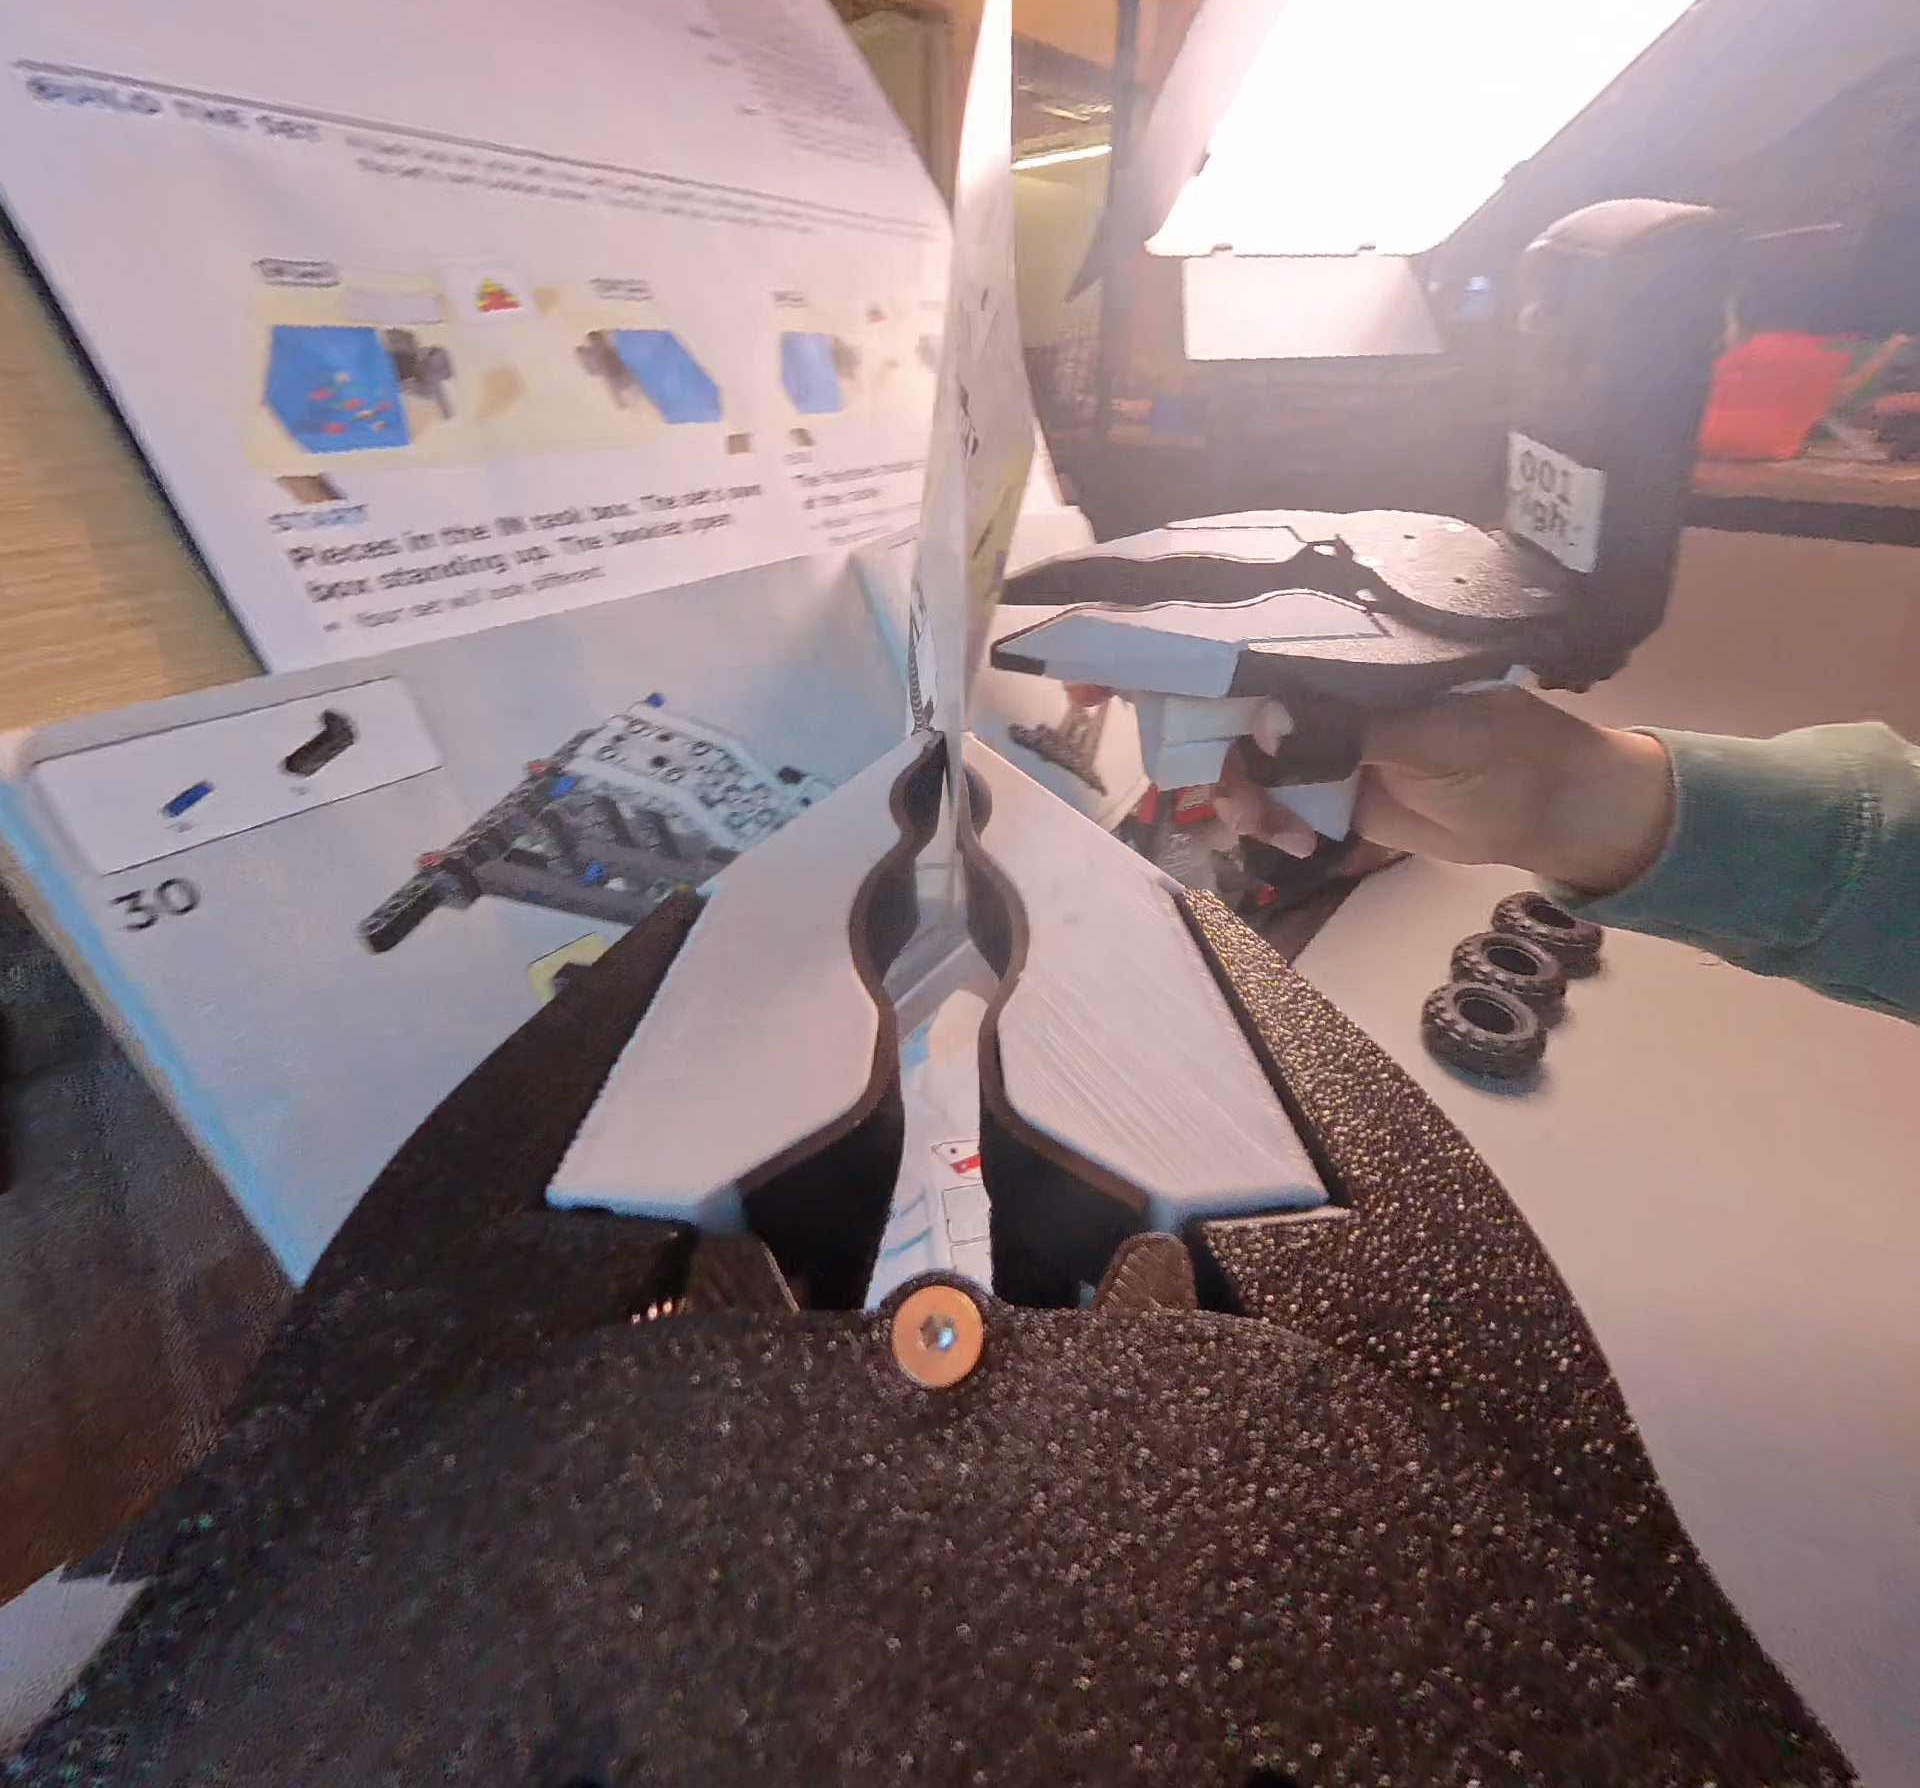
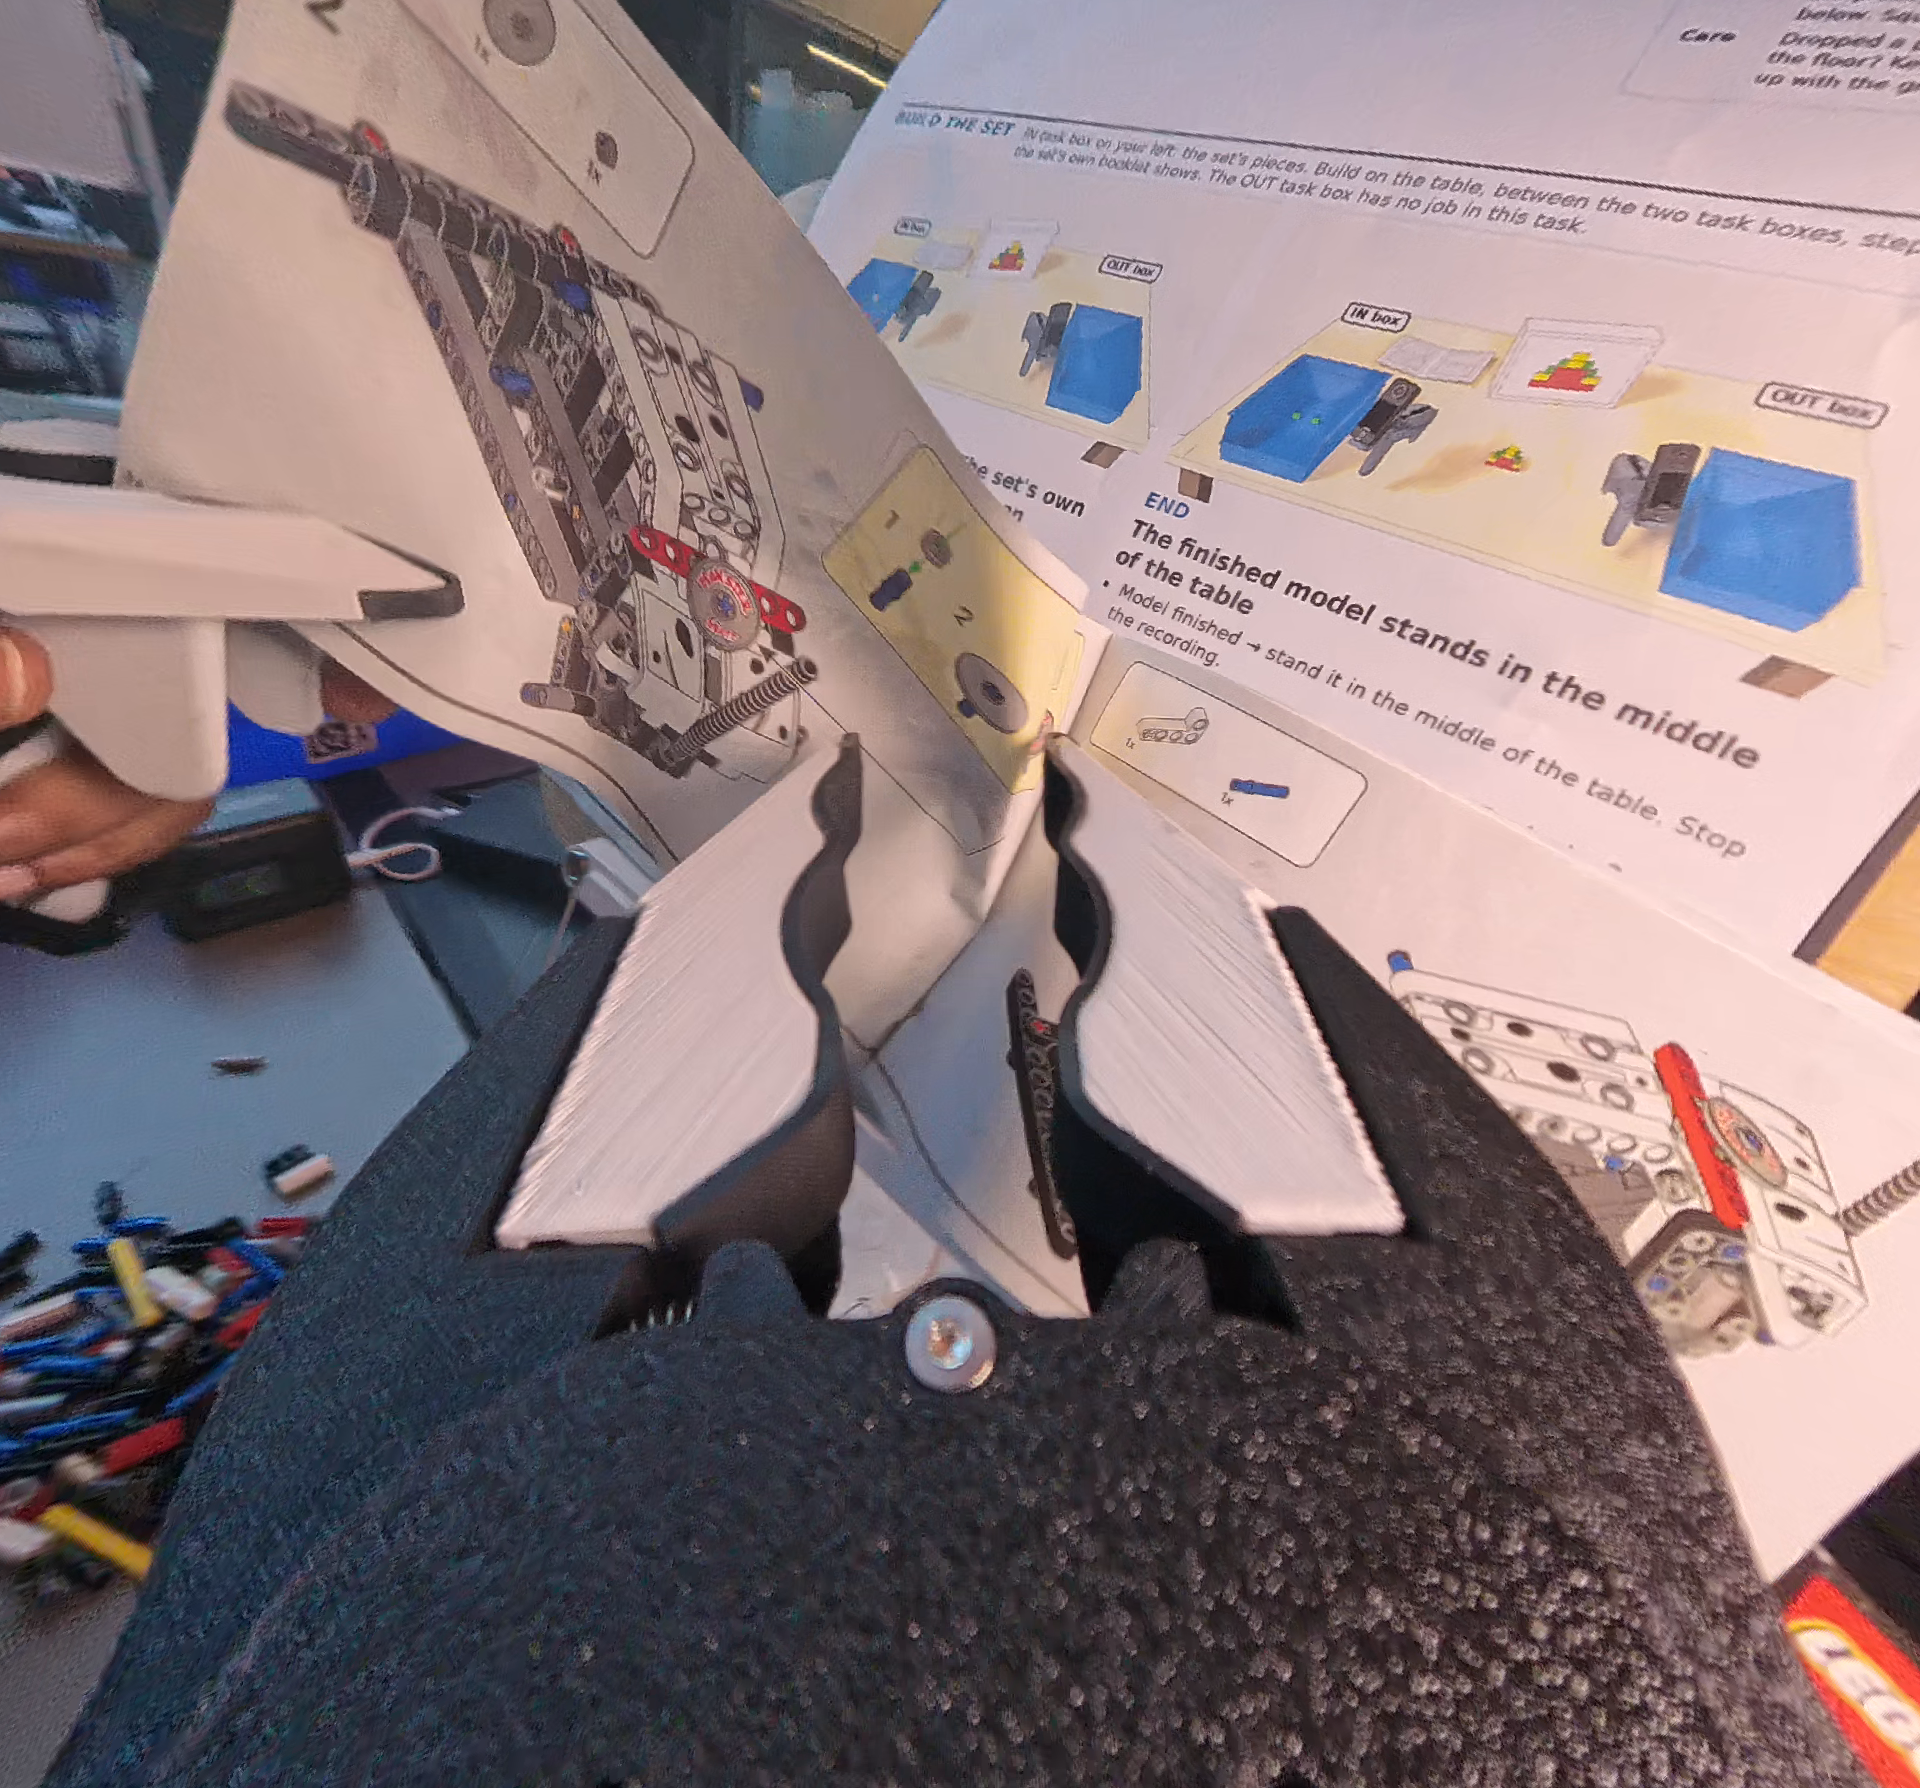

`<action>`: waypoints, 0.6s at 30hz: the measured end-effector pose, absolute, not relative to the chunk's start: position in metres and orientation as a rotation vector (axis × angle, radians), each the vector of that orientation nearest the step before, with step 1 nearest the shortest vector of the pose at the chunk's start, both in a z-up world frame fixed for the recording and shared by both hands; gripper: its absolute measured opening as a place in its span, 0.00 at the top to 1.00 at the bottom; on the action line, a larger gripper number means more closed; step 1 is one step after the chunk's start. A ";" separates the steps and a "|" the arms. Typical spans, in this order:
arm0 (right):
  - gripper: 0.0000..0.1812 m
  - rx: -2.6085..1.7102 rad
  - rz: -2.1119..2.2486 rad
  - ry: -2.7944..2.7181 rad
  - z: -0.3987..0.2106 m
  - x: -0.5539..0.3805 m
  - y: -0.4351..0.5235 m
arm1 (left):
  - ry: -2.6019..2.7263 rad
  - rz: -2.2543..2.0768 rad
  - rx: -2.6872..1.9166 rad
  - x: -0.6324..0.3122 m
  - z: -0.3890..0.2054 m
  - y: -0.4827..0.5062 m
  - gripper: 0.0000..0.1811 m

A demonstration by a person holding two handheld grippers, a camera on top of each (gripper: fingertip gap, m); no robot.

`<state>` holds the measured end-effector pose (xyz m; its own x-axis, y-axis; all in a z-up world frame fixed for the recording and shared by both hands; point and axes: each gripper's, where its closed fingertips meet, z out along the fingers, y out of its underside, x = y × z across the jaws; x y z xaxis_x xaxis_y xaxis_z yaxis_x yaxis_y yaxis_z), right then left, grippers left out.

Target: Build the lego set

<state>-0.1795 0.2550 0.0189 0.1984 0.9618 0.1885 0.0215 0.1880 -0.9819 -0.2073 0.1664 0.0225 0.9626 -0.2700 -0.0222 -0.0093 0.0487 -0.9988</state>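
Left gripper point(image 1: 951, 751) closed on a lifted page point(image 1: 977, 367) of the instruction booklet point(image 1: 582, 803), sheet pinched edge-on between the two white fingers point(image 1: 769, 990) and rising straight up from the tips. Booklet's open left page lying flat to the left of the tips, printed with a grey-and-white model diagram. Printed task sheet point(image 1: 468, 211) propped upright beyond and left of the tips. Right gripper point(image 1: 1013, 621) to the right of the sheet and level with it, held by a hand point(image 1: 1455, 793) in a green sleeve; three black tires point(image 1: 1512, 975) in a row on the table point(image 1: 1714, 1271) further right and nearer. From the right wrist view: right gripper point(image 2: 951, 756) with fingers point(image 2: 1195, 1032) parted, same curled page point(image 2: 499, 408) running down into the gap; contact with either pad not discernible. Left gripper point(image 2: 410, 595) at far left, gripping the page's edge. Booklet's right page point(image 2: 1558, 1063) flat to the right of the tips, task sheet point(image 2: 1455, 284) beyond. Pile of loose lego pieces point(image 2: 114, 1323), blue, black, red and yellow, on the table low at left.
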 end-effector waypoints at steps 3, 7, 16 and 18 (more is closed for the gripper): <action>0.62 -1.213 1.105 -1.136 0.026 -0.156 0.230 | 0.331 -0.194 -1.482 -0.166 0.027 0.161 1.00; 0.47 -1.248 1.396 -1.152 0.032 -0.110 0.186 | 0.412 -0.146 -1.507 -0.123 0.017 0.172 1.00; 0.87 -1.508 1.219 -0.940 0.017 -0.054 0.239 | 0.674 -0.089 -1.653 -0.037 -0.045 0.215 0.80; 1.00 -1.517 1.105 -0.922 0.008 -0.044 0.265 | 0.663 -0.130 -1.633 -0.039 -0.040 0.211 0.76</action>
